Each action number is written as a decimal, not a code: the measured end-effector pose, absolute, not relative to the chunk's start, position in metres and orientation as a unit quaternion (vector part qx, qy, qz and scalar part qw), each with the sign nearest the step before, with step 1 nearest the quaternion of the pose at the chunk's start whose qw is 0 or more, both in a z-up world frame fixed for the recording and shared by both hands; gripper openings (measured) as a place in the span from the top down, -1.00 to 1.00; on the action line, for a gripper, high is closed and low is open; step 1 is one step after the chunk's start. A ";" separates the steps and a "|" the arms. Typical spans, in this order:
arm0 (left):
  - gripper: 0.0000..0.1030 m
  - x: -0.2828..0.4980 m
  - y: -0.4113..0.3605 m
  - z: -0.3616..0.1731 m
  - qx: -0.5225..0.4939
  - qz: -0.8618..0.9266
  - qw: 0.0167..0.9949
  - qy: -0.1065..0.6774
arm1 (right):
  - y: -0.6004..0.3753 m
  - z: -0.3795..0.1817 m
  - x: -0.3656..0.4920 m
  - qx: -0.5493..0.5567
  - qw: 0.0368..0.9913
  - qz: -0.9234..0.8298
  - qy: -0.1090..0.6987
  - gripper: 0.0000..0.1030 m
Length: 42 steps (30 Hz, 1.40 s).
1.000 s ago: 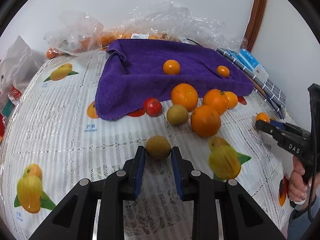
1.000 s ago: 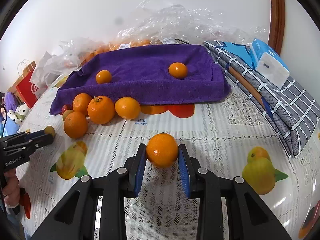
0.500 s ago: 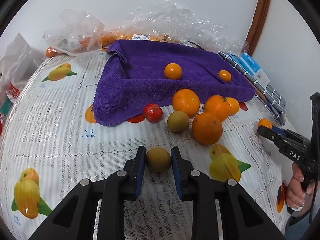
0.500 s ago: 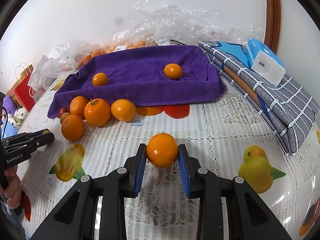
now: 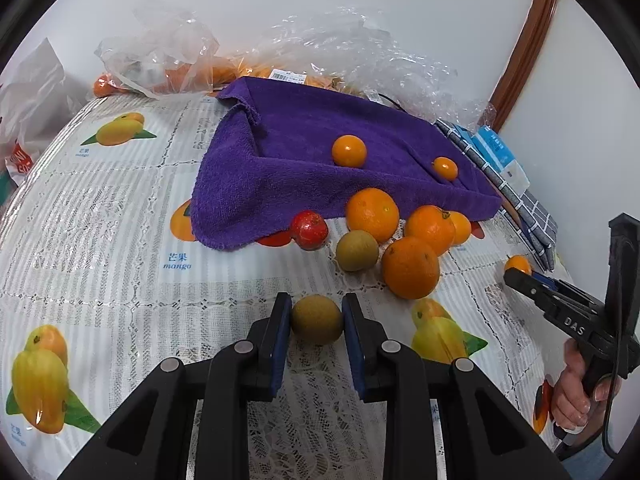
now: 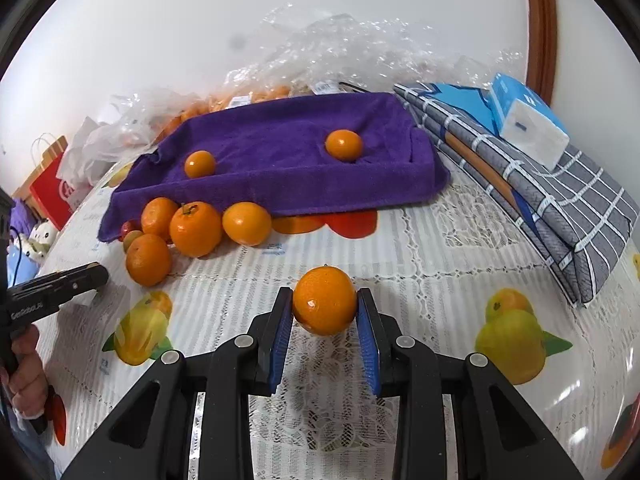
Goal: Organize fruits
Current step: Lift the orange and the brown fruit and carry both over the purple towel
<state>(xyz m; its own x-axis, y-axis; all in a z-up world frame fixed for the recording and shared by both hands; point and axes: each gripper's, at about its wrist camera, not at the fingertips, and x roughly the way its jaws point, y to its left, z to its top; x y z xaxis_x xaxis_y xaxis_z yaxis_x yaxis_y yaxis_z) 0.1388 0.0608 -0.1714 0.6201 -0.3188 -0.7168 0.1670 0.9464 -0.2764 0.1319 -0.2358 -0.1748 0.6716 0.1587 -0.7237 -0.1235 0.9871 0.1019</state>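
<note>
My left gripper [image 5: 316, 320] is shut on a brown-green round fruit [image 5: 316, 319], held just over the tablecloth. My right gripper [image 6: 325, 307] is shut on an orange [image 6: 325, 306]. A purple towel [image 5: 320, 152] [image 6: 288, 156] lies at the back with two small oranges [image 5: 349, 151] [image 5: 445, 169] on it. In front of the towel sit several oranges [image 5: 410, 266] [image 6: 195, 229], a red fruit [image 5: 309, 230] and a second brown-green fruit [image 5: 357, 250]. The right gripper also shows at the right edge of the left wrist view [image 5: 520, 276], the left one at the left edge of the right wrist view [image 6: 96, 276].
Clear plastic bags [image 5: 160, 56] [image 6: 340, 52] with more oranges lie along the wall. A folded grey checked cloth [image 6: 540, 184] and a blue tissue pack [image 6: 528, 120] sit at the right. A red paper bag [image 6: 52, 192] stands at the left. The tablecloth [image 5: 100, 240] bears fruit prints.
The left gripper's view has shifted slightly, with the towel and fruit pile sliding a little lower and right. The right gripper holds still. Both grips are unchanged.
</note>
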 end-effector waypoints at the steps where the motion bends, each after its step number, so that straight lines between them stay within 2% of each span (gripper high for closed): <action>1: 0.52 0.138 0.061 -0.171 -0.094 -0.139 0.895 0.412 | -0.235 -0.176 0.133 0.023 0.912 0.079 0.403 0.39; 14: 0.52 0.122 0.057 -0.141 -0.096 -0.146 0.914 0.365 | -0.234 -0.166 0.130 0.016 0.918 0.077 0.388 0.39; 21: 0.52 0.139 0.047 -0.076 -0.068 -0.119 0.942 0.305 | -0.225 -0.111 0.149 0.004 0.937 0.079 0.339 0.39; 30: 0.52 0.202 0.039 -0.031 -0.096 -0.072 0.958 0.260 | -0.219 -0.064 0.216 0.020 0.951 0.073 0.299 0.39; 35: 0.52 0.236 0.032 -0.048 -0.100 -0.059 0.963 0.244 | -0.223 -0.075 0.251 0.042 0.950 0.073 0.299 0.39; 38: 0.52 0.251 0.037 -0.084 -0.124 -0.092 0.950 0.272 | -0.230 -0.099 0.262 0.051 0.945 0.074 0.315 0.38; 42: 0.52 0.265 0.032 -0.108 -0.099 -0.068 0.945 0.304 | -0.244 -0.123 0.278 0.065 0.930 0.069 0.356 0.39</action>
<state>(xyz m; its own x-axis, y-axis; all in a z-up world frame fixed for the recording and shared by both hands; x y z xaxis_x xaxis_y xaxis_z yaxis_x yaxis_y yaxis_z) 0.2651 0.0318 -0.1076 0.8059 -0.1882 -0.5613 0.0682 0.9714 -0.2276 0.2779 -0.2444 -0.1229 0.7367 0.1742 -0.6534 -0.0818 0.9821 0.1696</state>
